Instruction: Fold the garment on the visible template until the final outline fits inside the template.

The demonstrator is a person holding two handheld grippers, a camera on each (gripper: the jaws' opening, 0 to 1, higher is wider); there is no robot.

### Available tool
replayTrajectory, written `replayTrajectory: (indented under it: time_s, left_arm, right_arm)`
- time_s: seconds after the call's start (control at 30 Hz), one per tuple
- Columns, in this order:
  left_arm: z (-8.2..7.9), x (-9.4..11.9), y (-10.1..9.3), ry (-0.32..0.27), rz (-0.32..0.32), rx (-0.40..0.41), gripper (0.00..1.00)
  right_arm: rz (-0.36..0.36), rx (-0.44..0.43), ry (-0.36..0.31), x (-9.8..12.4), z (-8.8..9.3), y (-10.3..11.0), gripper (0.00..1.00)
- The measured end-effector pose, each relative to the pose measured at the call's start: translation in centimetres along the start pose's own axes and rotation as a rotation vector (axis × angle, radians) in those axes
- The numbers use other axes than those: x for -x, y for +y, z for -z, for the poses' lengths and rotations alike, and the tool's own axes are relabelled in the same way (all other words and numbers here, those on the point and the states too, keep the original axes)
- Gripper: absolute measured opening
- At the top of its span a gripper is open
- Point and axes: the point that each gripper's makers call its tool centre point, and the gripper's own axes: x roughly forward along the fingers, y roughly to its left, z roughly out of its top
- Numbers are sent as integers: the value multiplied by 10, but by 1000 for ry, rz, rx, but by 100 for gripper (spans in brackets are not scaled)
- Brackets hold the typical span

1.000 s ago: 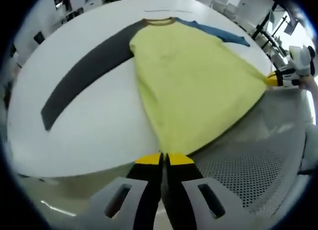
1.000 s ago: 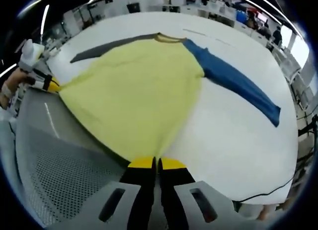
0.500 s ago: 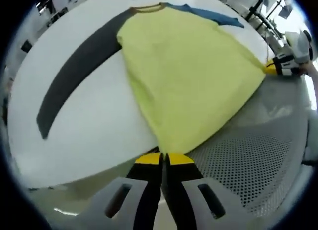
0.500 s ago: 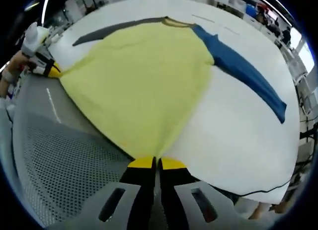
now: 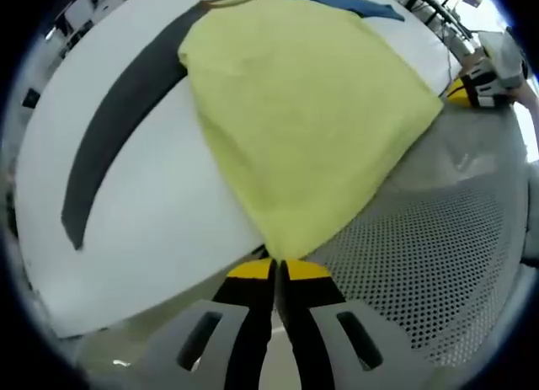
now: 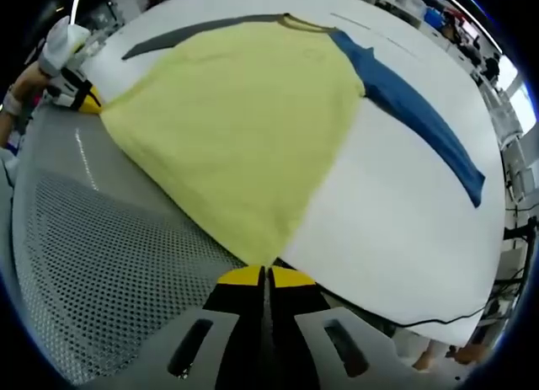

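Since earlier: both cameras have dropped nearer the hem, garment unmoved | left gripper view: left hand-held gripper [image 5: 275,269] pinches yellow garment [image 5: 303,112] hem corner; grey sleeve [image 5: 109,137] lies along white table [image 5: 160,213] | right gripper view: right hand-held gripper [image 6: 266,276] pinches other corner; blue sleeve [image 6: 417,125] stretches out; perforated surface [image 6: 93,264] under hem.

The right gripper [image 6: 262,275] pinches the near hem corner of the yellow raglan shirt [image 6: 244,120], jaws closed on the cloth. The shirt lies spread on the white sheet [image 6: 396,213], grey sleeve [image 6: 198,32] far left, blue sleeve [image 6: 417,120] right. The left gripper [image 6: 80,95] holds the opposite hem corner over the perforated grey surface [image 6: 101,272].
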Motion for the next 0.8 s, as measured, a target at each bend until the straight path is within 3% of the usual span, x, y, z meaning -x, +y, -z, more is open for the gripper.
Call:
replayTrajectory:
  time_s: [0.33,0.6,0.8]
  left_arm:
    - [2,12,1,-2,-8,-20,14]
    - [4,31,8,-36,-48,-10,27]
    - [4,42,16,-57,-92,-7,47]
  right_arm:
    - [-3,7,-17,3,-6,0,6]
    - [19,17,-58,11,-15,-5,14]
    - [42,33,-82,17,-23,-7,31]
